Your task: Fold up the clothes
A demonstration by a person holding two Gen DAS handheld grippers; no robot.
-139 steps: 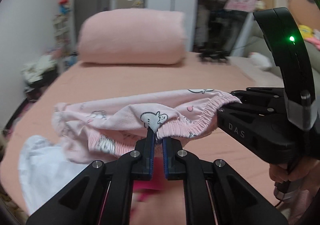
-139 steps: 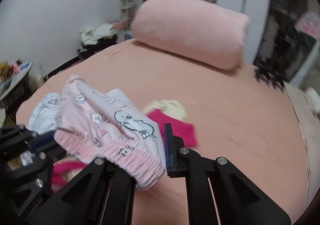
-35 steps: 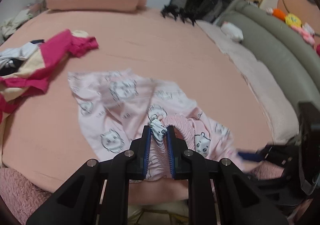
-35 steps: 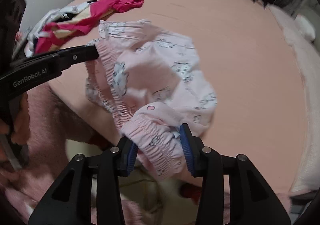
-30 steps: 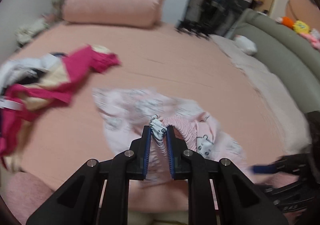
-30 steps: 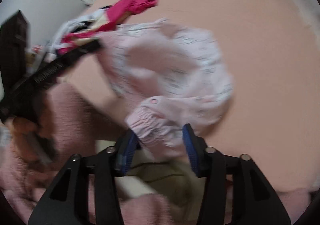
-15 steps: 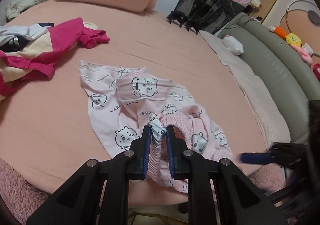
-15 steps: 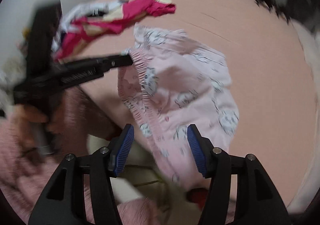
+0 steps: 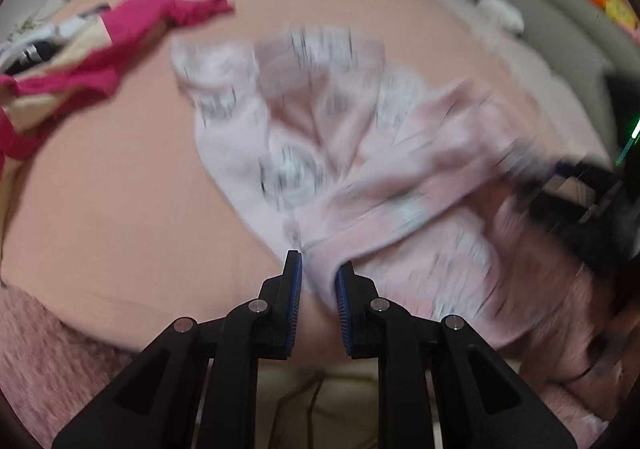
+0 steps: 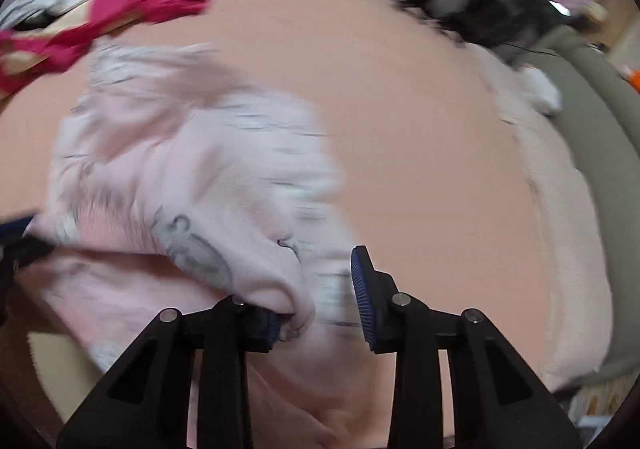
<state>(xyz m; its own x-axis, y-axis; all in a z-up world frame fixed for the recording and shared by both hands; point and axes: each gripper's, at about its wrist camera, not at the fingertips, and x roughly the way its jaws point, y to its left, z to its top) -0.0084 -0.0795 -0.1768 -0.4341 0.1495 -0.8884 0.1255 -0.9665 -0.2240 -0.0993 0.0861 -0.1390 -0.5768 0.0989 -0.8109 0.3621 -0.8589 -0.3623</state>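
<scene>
The wide bed covered in a salmon-pink sheet [image 9: 120, 177] carries everything here. On it, toward its near edge, lies the pale pink cotton pyjama shorts printed with small grey-and-white cartoon animals [image 9: 344, 153], rumpled and partly doubled over, with the gathered elastic waistband nearest the cameras and some cloth spilling past the edge of the bed. The pictures are smeared by motion, so the print and the folds are hard to read in detail.

By the look of them the shorts are light, thin and quite limp: they will sag from any point they are lifted by, crease readily and slide easily on the sheet. The thick, ruched waistband is the surest place to take hold, one corner in each claw, so the cloth hangs flat between them; the leg hems would serve for the fold across.

Farther up the bed, well apart from the shorts, sits a heap of magenta, cream and white clothes [image 9: 76, 45].

The left claw [image 9: 316, 281] has just been opening; a bunch of waistband sits between its blue pads, which appear to have let go of it. The right claw [image 10: 316, 289] has just been closing, yet its right pad stands clear of the cloth while its left finger is draped by the fabric, so it reads as released.
</scene>
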